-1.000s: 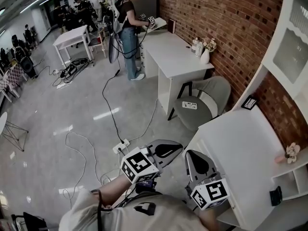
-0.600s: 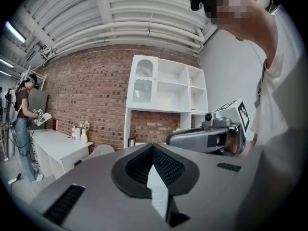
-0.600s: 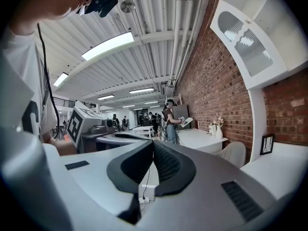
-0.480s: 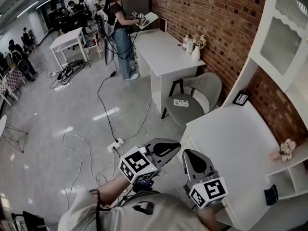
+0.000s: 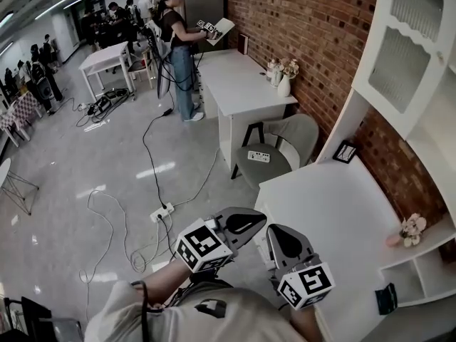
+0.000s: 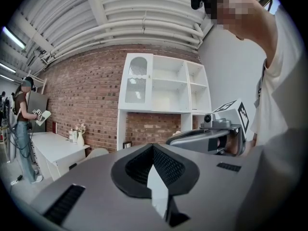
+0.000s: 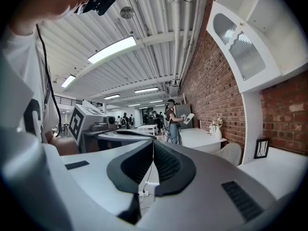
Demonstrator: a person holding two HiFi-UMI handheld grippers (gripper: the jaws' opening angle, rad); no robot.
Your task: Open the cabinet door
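Observation:
The white wall cabinet [image 5: 427, 84] hangs on the brick wall at the right, above a white desk [image 5: 335, 205]. Its door [image 5: 395, 55] has a frosted glass pane with a wavy top and sits on the left compartment; it looks shut against the cabinet front. The same door [image 6: 137, 83] shows in the left gripper view, and the door [image 7: 243, 47] again up high in the right gripper view. My left gripper [image 5: 249, 219] and right gripper [image 5: 274, 235] are held side by side, short of the desk and far below the door. Both are shut with nothing between the pads: left gripper [image 6: 153, 146], right gripper [image 7: 153, 142].
A grey chair [image 5: 274, 152] stands between this desk and a second white desk [image 5: 239, 84] carrying a vase [image 5: 283, 84]. A small picture frame [image 5: 345, 152] and pink flowers [image 5: 407, 230] sit by the wall. Cables and a power strip [image 5: 160, 211] lie on the floor; a person [image 5: 178, 41] stands farther back.
The whole view has shifted toward the cabinet: desk, chair and door sit further left and nearer now. Both grippers were carried along together and stay shut.

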